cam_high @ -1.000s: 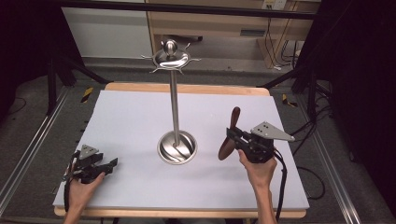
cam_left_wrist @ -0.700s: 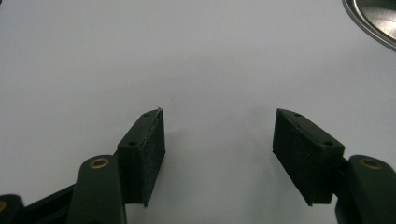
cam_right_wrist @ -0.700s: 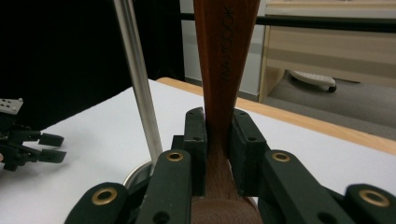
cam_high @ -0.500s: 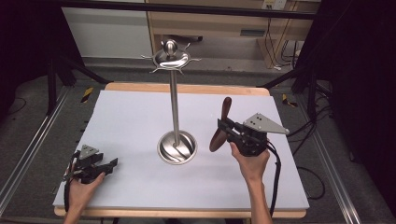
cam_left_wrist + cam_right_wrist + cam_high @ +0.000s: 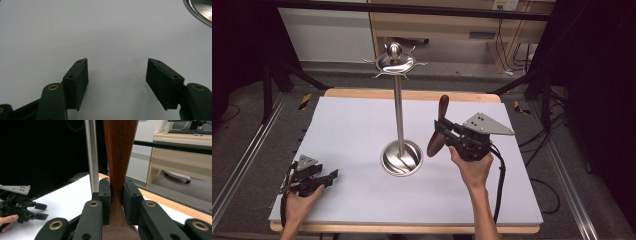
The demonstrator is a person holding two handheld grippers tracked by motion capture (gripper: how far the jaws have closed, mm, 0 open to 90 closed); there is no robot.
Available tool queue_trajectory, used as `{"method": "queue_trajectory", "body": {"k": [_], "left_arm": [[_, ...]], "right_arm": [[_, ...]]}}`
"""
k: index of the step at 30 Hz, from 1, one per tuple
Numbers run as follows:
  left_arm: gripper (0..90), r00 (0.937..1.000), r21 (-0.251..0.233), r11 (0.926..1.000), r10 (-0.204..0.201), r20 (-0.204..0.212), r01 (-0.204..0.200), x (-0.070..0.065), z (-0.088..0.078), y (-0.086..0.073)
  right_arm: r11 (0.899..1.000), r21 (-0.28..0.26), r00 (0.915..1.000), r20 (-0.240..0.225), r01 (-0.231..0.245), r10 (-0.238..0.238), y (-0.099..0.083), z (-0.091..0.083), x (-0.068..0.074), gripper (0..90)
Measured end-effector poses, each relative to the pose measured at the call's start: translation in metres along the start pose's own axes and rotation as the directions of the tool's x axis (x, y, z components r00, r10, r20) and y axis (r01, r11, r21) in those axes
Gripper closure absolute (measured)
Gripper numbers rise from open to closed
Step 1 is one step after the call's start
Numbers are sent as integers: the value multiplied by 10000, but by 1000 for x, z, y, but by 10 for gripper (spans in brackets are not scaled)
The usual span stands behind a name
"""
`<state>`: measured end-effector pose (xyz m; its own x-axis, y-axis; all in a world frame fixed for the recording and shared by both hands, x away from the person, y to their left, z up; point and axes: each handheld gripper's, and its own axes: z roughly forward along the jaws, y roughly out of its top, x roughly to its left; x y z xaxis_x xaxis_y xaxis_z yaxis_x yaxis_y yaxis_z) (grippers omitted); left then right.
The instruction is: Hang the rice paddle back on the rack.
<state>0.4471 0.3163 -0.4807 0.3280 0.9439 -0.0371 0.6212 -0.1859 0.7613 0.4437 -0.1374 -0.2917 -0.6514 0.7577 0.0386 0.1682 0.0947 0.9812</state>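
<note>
Stand [image 5: 400,120]: upright at the table [image 5: 362,125] centre.
Spoon [image 5: 438,131]: right of the stand, in the right gripper [image 5: 443,135].
Left gripper [image 5: 324,179]: near-left corner, on the table.

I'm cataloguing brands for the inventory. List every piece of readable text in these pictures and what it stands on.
"MAYCOOK": stamped lengthwise on the handle of the wooden spoon clamped in the right gripper.
A pale label on the wooden cabinet behind the table is too small and blurred to read.
No other readable text appears, neither on the steel utensil stand nor on the left gripper.
</note>
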Motion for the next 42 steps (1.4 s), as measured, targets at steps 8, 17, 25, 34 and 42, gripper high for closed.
{"method": "queue_trajectory", "body": {"k": [8, 17, 25, 34, 42], "left_arm": [[336, 10000, -39, 10000, -33, -11, 33, 1, 0, 0], [337, 10000, -22, 10000, -46, 4, 46, 0, 0, 0], [337, 10000, -3, 10000, -25, 4, 25, 0, 1, 0], [337, 10000, -1, 10000, -23, -5, 23, 0, 1, 0], [337, 10000, 23, 10000, 20, 5, -20, -1, 1, 0]], "right_arm": [[9993, -224, 9994, -191, 287, -291, 15, 6, 13, 785], [9983, -438, 9980, -498, 378, -400, 26, 10, 23, 785], [9968, -637, 9957, -760, 474, -522, 38, 17, 37, 785], [9971, -613, 9958, -758, 461, -508, 41, 22, 42, 785], [9966, -699, 9962, -716, 441, -491, 43, 19, 41, 785]]}}
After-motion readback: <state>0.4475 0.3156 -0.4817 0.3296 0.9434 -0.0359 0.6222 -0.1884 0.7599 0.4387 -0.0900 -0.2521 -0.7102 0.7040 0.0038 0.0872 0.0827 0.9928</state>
